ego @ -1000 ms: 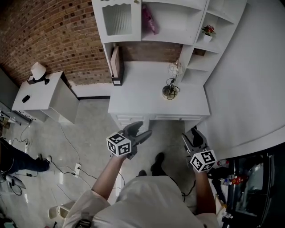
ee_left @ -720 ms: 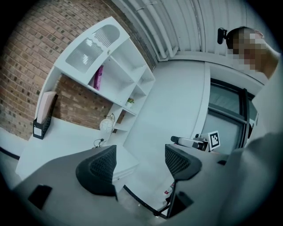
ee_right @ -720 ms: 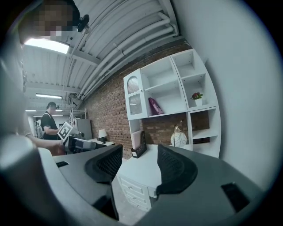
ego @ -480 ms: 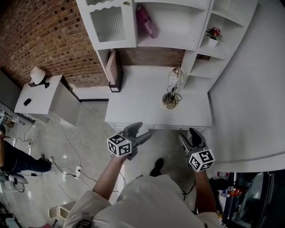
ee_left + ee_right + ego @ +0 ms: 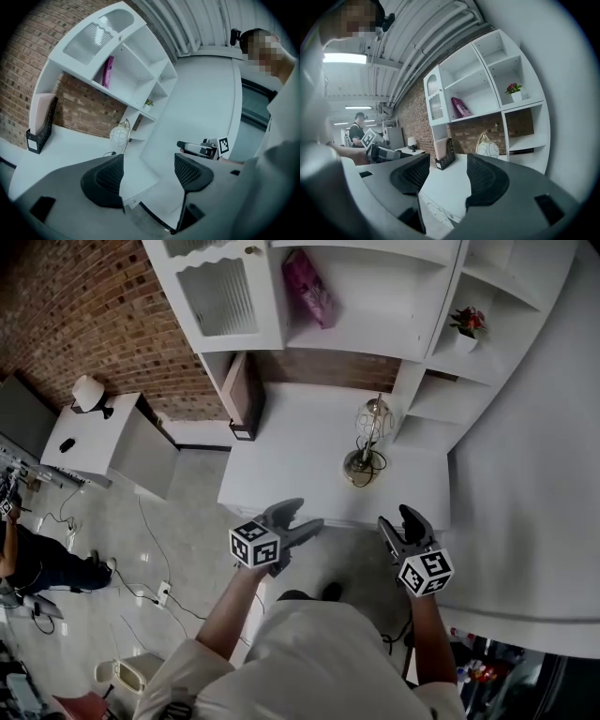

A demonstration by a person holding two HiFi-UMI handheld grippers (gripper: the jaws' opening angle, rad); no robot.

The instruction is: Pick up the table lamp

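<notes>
The table lamp [image 5: 367, 435], a round patterned glass shade on a metal stem and round base, stands on the white desk [image 5: 291, 465] towards its right side, with its cord coiled at the base. My left gripper [image 5: 302, 515] is open and empty, held in the air just short of the desk's front edge. My right gripper [image 5: 396, 518] is also open and empty, in front of the desk's right corner. The lamp [image 5: 119, 134] shows far beyond the left gripper [image 5: 149, 165]. In the right gripper view the lamp [image 5: 488, 147] stands past the open gripper [image 5: 446, 171].
A black file holder [image 5: 246, 395] stands at the desk's back left. The hutch above holds a pink bag [image 5: 312, 276] and a small potted plant [image 5: 466, 322]. A low white cabinet [image 5: 112, 442] with a small lamp stands left, with cables on the floor and a person [image 5: 37, 563].
Both grippers have moved forward to the desk's front edge. The desk and lamp now sit nearer and lower in the head view.
</notes>
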